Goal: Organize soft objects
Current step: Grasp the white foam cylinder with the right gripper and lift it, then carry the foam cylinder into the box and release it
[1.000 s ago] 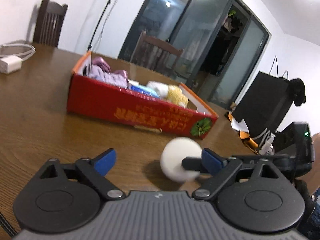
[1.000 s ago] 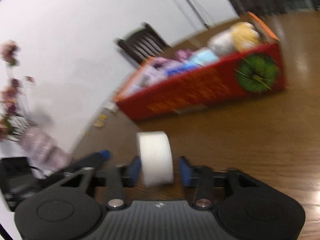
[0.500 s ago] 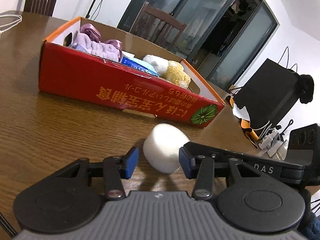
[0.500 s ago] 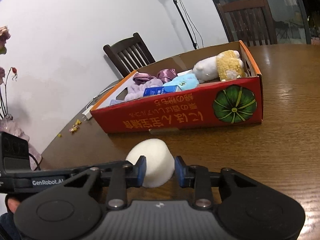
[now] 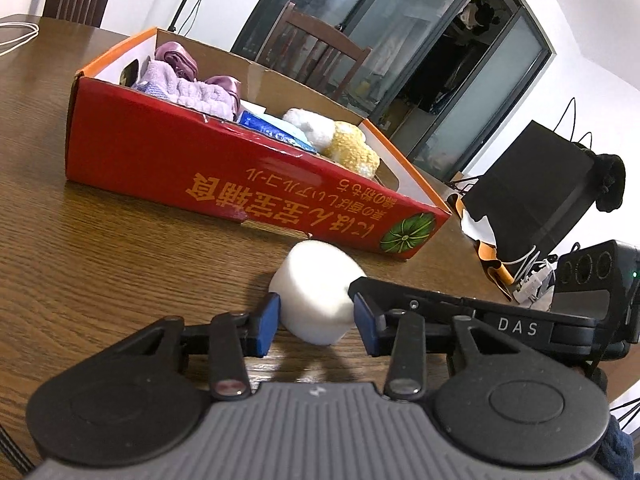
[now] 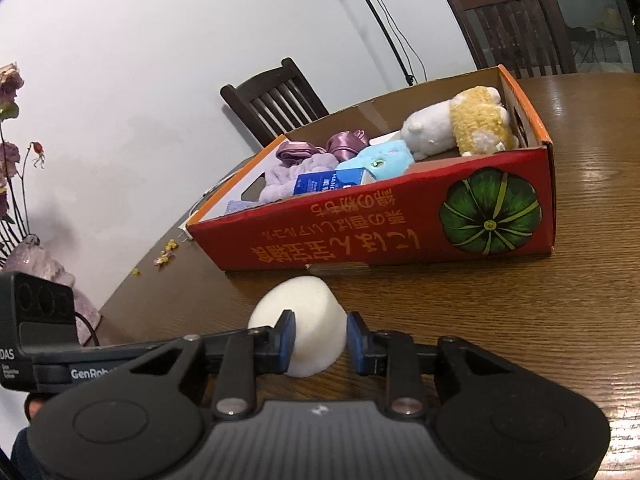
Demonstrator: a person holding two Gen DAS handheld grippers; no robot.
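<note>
A white round foam puff [image 5: 312,284] lies on the brown table just in front of the red cardboard box [image 5: 200,184]. My left gripper [image 5: 315,322] has the puff between its blue pads; the jaws are closing and both pads press its sides. My right gripper [image 6: 320,342] comes from the other side, jaws closing too, and pinches the same puff [image 6: 300,300]. The red box [image 6: 360,240] holds purple cloths [image 6: 288,176], a blue pack [image 6: 328,182] and a white and yellow plush toy [image 6: 460,124].
Dark wooden chairs [image 6: 276,100] stand behind the table. A black bag [image 5: 532,192] sits off the table's right end. A vase of dried flowers [image 6: 36,264] stands at the left, with petals scattered on the wood [image 6: 166,254]. A white cable [image 5: 16,34] lies far left.
Both grippers narrowed their jaws from wide apart onto the white puff. The left gripper moved in so that the puff now sits between its pads.
</note>
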